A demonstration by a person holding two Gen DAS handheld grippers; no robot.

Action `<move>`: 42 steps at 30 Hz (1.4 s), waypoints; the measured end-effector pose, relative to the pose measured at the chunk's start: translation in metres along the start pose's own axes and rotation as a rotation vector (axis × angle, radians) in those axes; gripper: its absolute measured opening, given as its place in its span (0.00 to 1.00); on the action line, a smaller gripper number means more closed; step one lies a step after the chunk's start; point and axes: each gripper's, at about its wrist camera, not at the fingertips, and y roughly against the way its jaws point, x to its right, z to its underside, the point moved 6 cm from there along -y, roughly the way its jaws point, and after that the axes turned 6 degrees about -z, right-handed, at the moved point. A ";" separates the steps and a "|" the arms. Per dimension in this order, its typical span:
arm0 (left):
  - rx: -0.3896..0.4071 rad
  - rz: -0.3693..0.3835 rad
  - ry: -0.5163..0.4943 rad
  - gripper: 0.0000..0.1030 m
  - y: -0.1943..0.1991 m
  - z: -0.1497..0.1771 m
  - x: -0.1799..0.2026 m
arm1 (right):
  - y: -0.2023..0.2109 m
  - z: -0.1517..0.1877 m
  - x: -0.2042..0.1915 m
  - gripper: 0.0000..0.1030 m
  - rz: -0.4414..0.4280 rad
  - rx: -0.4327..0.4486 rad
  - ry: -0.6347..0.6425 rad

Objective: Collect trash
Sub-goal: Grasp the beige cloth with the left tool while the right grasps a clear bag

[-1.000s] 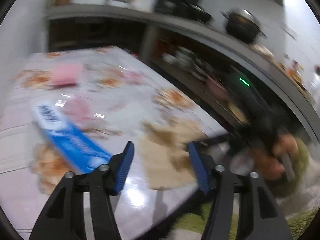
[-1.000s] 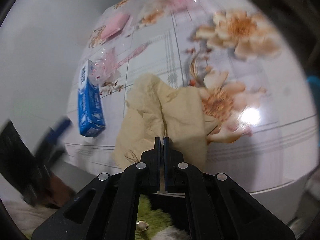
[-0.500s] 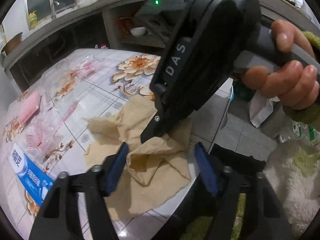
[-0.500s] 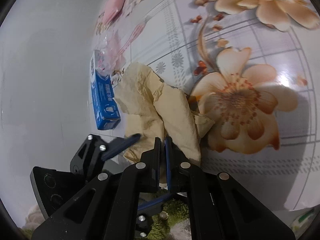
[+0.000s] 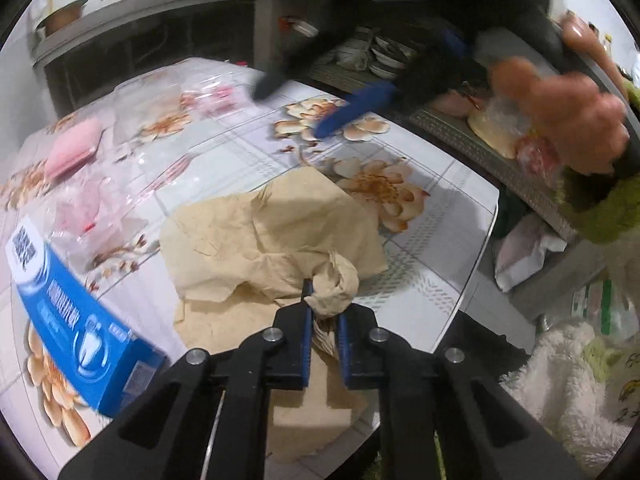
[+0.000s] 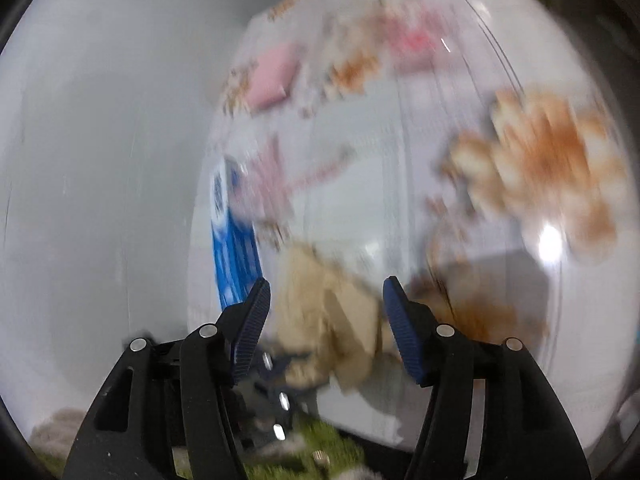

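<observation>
A crumpled tan paper sheet lies at the near edge of the flower-patterned table. My left gripper is closing its jaws on a bunched corner of that paper, and the blue pads press the wad. In the right wrist view, which is blurred, my right gripper has its jaws opening wide above the tan paper, with nothing gripped. The right gripper also shows in the left wrist view, lifted over the far side of the table, held by a hand.
A blue toothpaste box lies at the left, beside clear and pink plastic wrappers and a pink packet. Shelves with dishes stand behind the table. A white fluffy cloth is off the table's right edge.
My left gripper came down and closed on a corner of the tan paper. My right gripper let go of the paper, opened wide and lifted away across the table.
</observation>
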 end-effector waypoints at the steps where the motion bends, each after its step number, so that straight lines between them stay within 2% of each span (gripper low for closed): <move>1: 0.000 0.004 0.012 0.10 0.001 0.001 -0.002 | -0.005 -0.008 -0.008 0.56 0.001 0.014 0.020; 3: 0.000 0.013 0.041 0.09 0.002 0.003 -0.007 | -0.029 -0.028 -0.026 0.56 0.037 0.024 0.087; 6: 0.003 0.009 0.061 0.09 0.003 0.004 -0.012 | -0.054 -0.044 -0.031 0.57 0.114 0.023 0.119; 10: 0.010 0.004 0.070 0.09 0.006 0.005 -0.011 | -0.075 -0.057 -0.010 0.57 0.059 -0.002 -0.019; 13: 0.015 0.007 0.073 0.09 0.006 0.005 -0.011 | -0.088 -0.062 -0.011 0.57 0.048 -0.008 -0.053; 17: 0.019 0.012 0.073 0.09 0.008 0.007 -0.013 | -0.105 -0.063 -0.031 0.57 0.062 -0.039 0.011; 19: 0.021 0.014 0.076 0.09 0.008 0.008 -0.014 | -0.112 -0.062 -0.040 0.61 0.077 -0.059 0.046; 22: 0.023 0.017 0.080 0.09 0.009 0.009 -0.016 | -0.129 -0.063 -0.050 0.60 0.127 -0.088 0.103; 23: 0.024 0.017 0.080 0.09 0.008 0.010 -0.016 | -0.136 -0.062 -0.052 0.58 0.157 -0.098 0.121; 24: 0.024 0.017 0.080 0.09 0.008 0.010 -0.016 | -0.142 -0.061 -0.053 0.43 0.180 -0.110 0.137; 25: 0.025 0.017 0.080 0.09 0.009 0.010 -0.017 | -0.150 -0.059 -0.054 0.37 0.203 -0.133 0.151; 26: 0.025 0.016 0.080 0.09 0.009 0.010 -0.017 | -0.157 -0.061 -0.057 0.33 0.219 -0.121 0.164; 28: 0.025 0.017 0.081 0.09 0.009 0.010 -0.018 | -0.165 -0.058 -0.059 0.14 0.238 -0.140 0.186; 31: 0.027 0.010 0.084 0.09 0.009 0.011 -0.020 | -0.167 -0.055 -0.058 0.08 0.216 -0.144 0.184; 34: 0.029 0.003 0.091 0.09 0.010 0.012 -0.021 | -0.155 -0.053 -0.059 0.02 0.212 -0.111 0.194; 39: 0.039 -0.003 0.129 0.07 0.013 0.010 -0.029 | -0.102 -0.050 -0.049 0.00 0.210 -0.015 0.168; 42: 0.047 0.006 0.155 0.06 0.017 0.005 -0.033 | -0.059 -0.049 -0.032 0.00 0.203 0.072 0.125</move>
